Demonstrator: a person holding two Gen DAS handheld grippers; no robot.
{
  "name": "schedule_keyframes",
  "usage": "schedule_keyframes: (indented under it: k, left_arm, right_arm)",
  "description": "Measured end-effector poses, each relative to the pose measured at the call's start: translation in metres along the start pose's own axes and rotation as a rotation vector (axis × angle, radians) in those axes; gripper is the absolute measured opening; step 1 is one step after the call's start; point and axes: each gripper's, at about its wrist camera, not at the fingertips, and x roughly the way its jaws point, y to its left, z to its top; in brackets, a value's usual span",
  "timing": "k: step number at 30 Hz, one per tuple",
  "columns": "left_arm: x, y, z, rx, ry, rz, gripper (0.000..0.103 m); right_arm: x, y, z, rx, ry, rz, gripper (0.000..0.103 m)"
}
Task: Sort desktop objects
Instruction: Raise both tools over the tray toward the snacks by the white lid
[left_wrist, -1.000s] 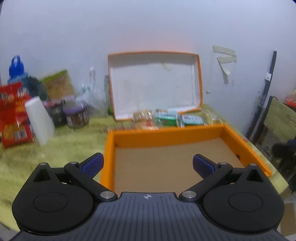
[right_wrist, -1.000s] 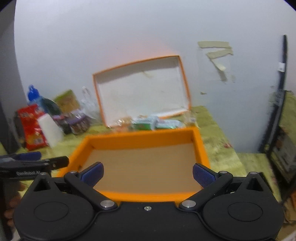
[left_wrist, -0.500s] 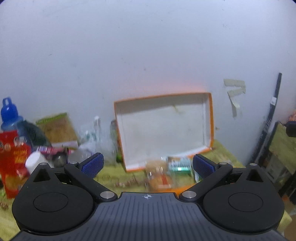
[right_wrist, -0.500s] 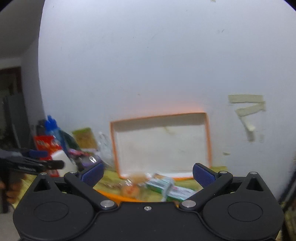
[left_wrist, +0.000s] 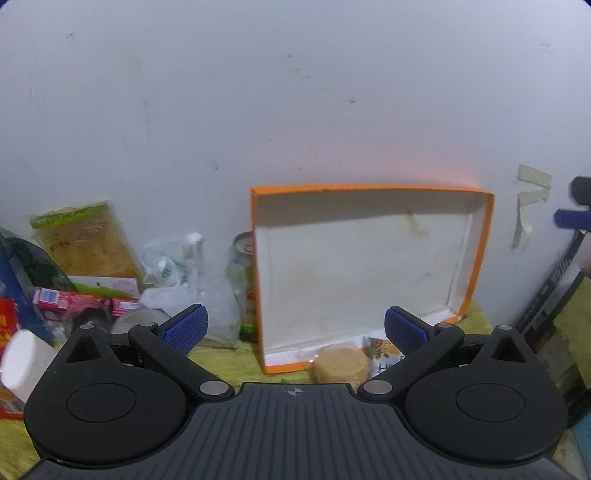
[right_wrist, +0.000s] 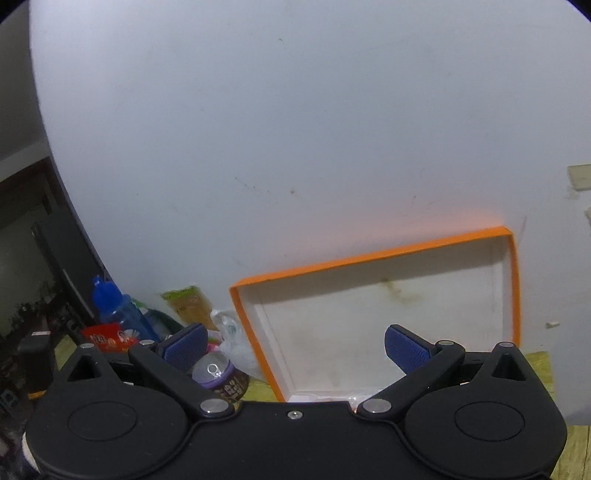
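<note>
**Op:** Desktop objects sit along the wall, none picked yet. From the left wrist view: round biscuit pack (left_wrist: 341, 365) at 6 o'clock, touching the lower edge of the orange lid (left_wrist: 369, 273) that leans on the wall. Green-printed packet (left_wrist: 382, 356) just beside it at 5. Drink can (left_wrist: 242, 280) half hidden behind the lid's left edge, plastic bag (left_wrist: 177, 273) at 9, red carton (left_wrist: 74, 299) and green-topped pouch (left_wrist: 83, 240) further out at 9.

**Lead:** Anything sorted?

**Op:** I'd say no, the job is at the start. Nothing lies inside the lid, and both views point too high to show any tray below.

**Lead:** Grippers?

**Op:** Left gripper (left_wrist: 295, 328) fingers spread wide, nothing between them, aimed at the lid. Right gripper (right_wrist: 295, 347) likewise spread and empty; purple can (right_wrist: 221, 376) at its 7 o'clock, just beside the left pad, blue bottle (right_wrist: 110, 306) further out at 9. Both are tilted up at the wall, well above the table (left_wrist: 229, 360).
</note>
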Motion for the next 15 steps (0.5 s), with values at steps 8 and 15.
schedule_keyframes:
  k: [8, 15]
  left_arm:
    - [-0.157, 0.003, 0.055, 0.085, -0.203, 0.142, 0.103]
    - [-0.288, 0.001, 0.069, 0.134, -0.357, 0.392, 0.103]
  right_arm:
    - [-0.115, 0.055, 0.066, -0.093, -0.123, -0.103, 0.103]
    - [-0.234, 0.119, 0.055, -0.150, -0.322, -0.135, 0.103]
